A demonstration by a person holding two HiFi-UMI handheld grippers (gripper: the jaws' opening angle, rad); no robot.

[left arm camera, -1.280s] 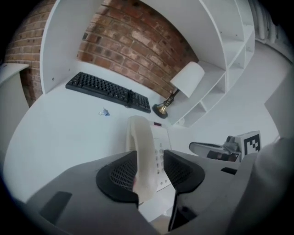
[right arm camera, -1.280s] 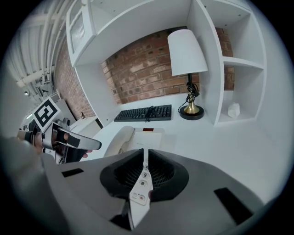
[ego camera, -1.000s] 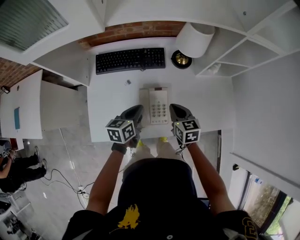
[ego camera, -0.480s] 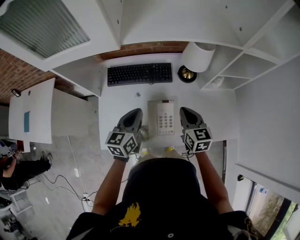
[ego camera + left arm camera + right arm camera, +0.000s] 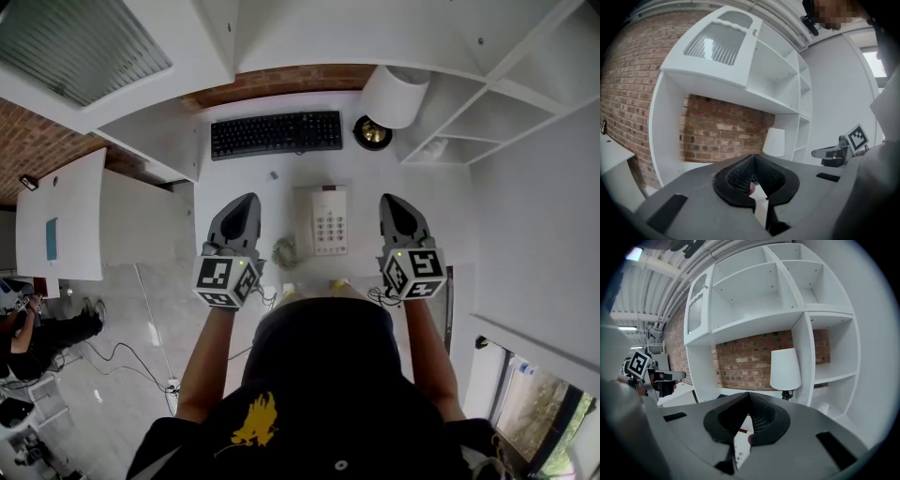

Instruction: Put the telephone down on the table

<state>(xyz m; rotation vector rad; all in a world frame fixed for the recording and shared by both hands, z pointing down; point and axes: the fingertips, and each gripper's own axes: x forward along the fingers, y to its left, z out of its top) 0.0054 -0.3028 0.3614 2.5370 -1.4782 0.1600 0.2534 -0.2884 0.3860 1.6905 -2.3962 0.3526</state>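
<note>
The telephone lies flat on the white table, between the left gripper and the right gripper and apart from both. Each gripper's jaws are closed on nothing. Only the head view takes in the whole telephone and the keyboard beyond it. The gripper views show instead a brick wall, white shelves and a lamp side-on.
</note>
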